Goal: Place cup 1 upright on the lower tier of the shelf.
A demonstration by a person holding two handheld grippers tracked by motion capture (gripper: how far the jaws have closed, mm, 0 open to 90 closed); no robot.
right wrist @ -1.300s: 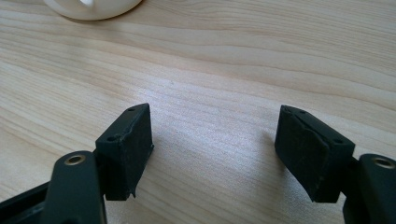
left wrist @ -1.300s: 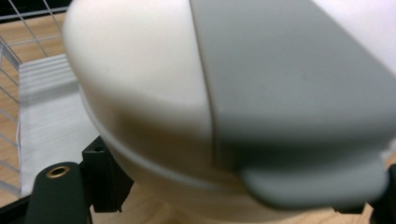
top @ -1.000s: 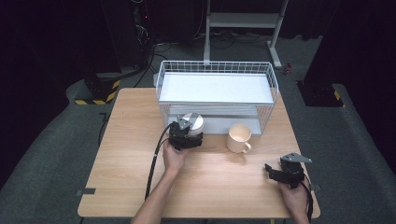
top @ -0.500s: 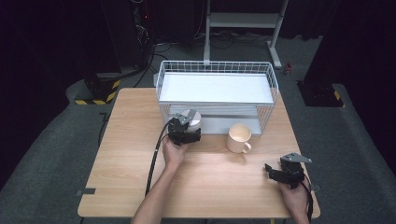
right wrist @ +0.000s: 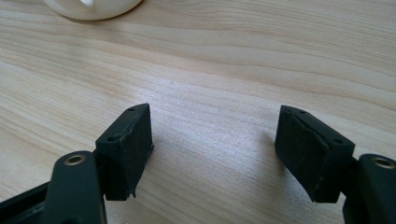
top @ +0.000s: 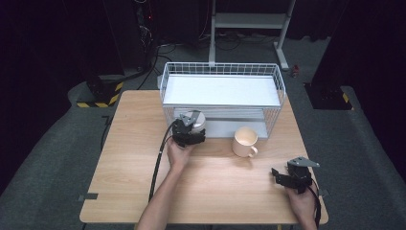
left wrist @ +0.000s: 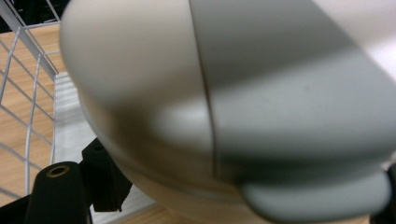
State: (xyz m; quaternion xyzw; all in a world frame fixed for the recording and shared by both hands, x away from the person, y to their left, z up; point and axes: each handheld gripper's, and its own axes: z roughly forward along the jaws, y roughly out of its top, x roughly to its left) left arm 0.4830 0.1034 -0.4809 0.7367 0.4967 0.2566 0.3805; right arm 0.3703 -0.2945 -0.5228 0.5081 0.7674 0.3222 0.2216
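The left tongs grip a pale bowl at the front of the wire basket, holding it at the opening of the basket's lower shelf. The right tongs rest open and empty on the tabletop, well away from the basket. A cream mug stands just before the basket. Judging by this, the bowl is nearly shelved; the mug looks yet to go.
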